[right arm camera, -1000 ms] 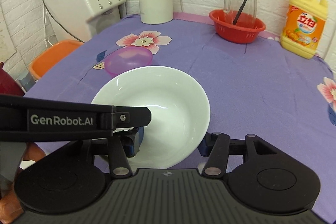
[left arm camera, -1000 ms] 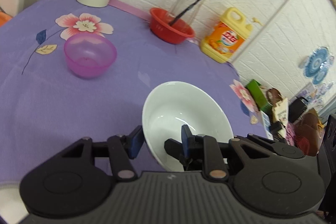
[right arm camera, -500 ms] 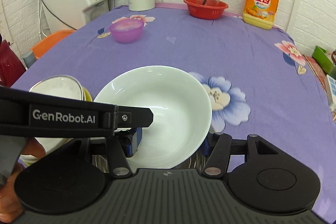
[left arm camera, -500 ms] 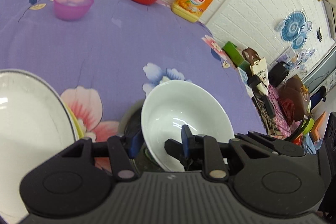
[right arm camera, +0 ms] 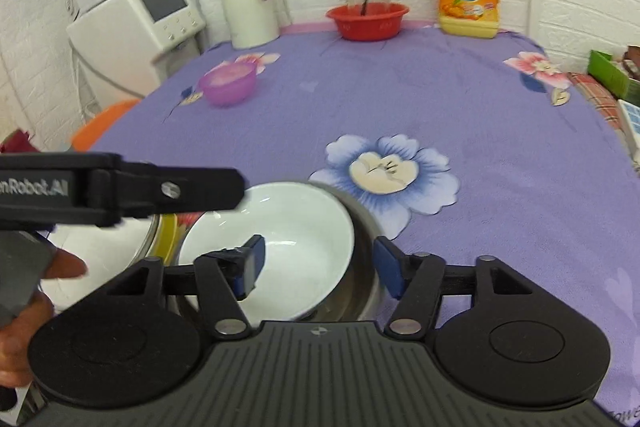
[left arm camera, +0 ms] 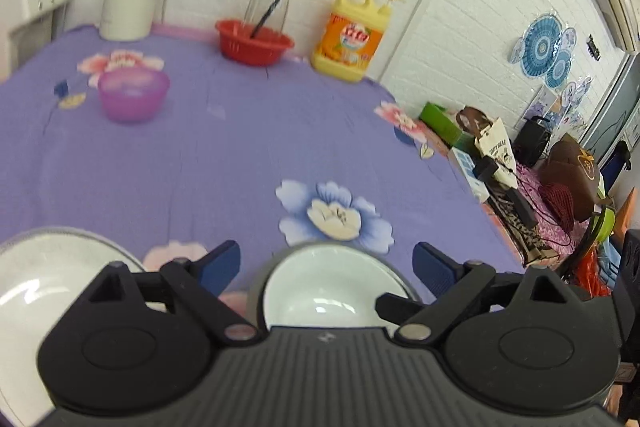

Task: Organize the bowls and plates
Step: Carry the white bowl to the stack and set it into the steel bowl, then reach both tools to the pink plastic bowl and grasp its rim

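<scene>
A white bowl (left arm camera: 332, 291) (right arm camera: 296, 227) rests tilted inside a metal bowl (right arm camera: 362, 227) at the near edge of the purple table. My left gripper (left arm camera: 327, 261) hovers just above it. Its jaws are opening and stand wide, with the bowl's far rim between them but untouched. My right gripper (right arm camera: 319, 264) is open: one finger is inside the white bowl, the other outside the metal bowl's rim. A white plate (left arm camera: 44, 267) on a yellow plate (right arm camera: 170, 231) lies to the left. A purple bowl (left arm camera: 134, 95) (right arm camera: 229, 83) stands far back left.
Along the back wall stand a white kettle (right arm camera: 250, 3), a red basket (right arm camera: 368, 21) holding a glass pitcher, and a yellow soap bottle (right arm camera: 468, 3). A white appliance (right arm camera: 140, 23) is at the left. Clutter (left arm camera: 520, 167) lies past the right edge. A hand (right arm camera: 24, 299) is at lower left.
Both grippers carried the white bowl back from mid-table to the near edge, where it now sits in the metal bowl. The left gripper let go of its rim and opened wide.
</scene>
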`<state>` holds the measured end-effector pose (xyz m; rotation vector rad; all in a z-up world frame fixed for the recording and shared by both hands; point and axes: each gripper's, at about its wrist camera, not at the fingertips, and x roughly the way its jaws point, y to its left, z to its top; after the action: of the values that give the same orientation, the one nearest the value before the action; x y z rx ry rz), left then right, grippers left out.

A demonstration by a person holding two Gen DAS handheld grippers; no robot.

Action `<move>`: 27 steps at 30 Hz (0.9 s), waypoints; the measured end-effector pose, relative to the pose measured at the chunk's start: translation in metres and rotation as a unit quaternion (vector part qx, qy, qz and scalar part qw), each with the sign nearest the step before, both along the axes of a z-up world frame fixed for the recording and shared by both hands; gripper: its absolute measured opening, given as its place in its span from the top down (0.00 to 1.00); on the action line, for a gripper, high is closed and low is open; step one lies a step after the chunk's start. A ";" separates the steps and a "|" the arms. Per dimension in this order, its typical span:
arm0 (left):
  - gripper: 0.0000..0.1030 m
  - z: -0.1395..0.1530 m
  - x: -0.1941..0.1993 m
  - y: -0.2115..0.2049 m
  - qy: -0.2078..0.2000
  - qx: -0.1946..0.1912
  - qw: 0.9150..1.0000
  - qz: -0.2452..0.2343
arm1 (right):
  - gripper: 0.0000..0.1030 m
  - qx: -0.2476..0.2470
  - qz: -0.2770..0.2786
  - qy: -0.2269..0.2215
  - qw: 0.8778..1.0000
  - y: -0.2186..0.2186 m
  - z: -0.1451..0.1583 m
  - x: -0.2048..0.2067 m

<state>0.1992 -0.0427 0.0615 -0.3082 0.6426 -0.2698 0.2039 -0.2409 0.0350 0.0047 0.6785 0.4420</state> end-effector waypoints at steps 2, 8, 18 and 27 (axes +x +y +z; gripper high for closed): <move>0.09 0.007 0.001 0.006 -0.008 0.002 1.000 0.002 | 0.00 0.006 -0.004 -0.004 1.000 -0.004 0.001 0.000; 0.09 0.011 0.008 0.026 -0.013 0.042 0.999 0.025 | 0.00 0.012 0.007 0.004 1.000 0.002 -0.001 0.007; 0.09 0.016 0.034 0.154 0.010 0.100 0.985 0.141 | 0.00 0.039 0.015 0.020 0.999 0.013 0.016 0.049; 0.09 0.049 0.089 0.228 -0.018 0.100 0.975 0.197 | 0.00 0.008 0.057 0.025 0.998 0.085 0.034 0.116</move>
<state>0.2878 0.1853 0.1103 -0.2310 0.5534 0.1685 0.3195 -0.1557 0.0689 -0.0082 0.7276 0.5588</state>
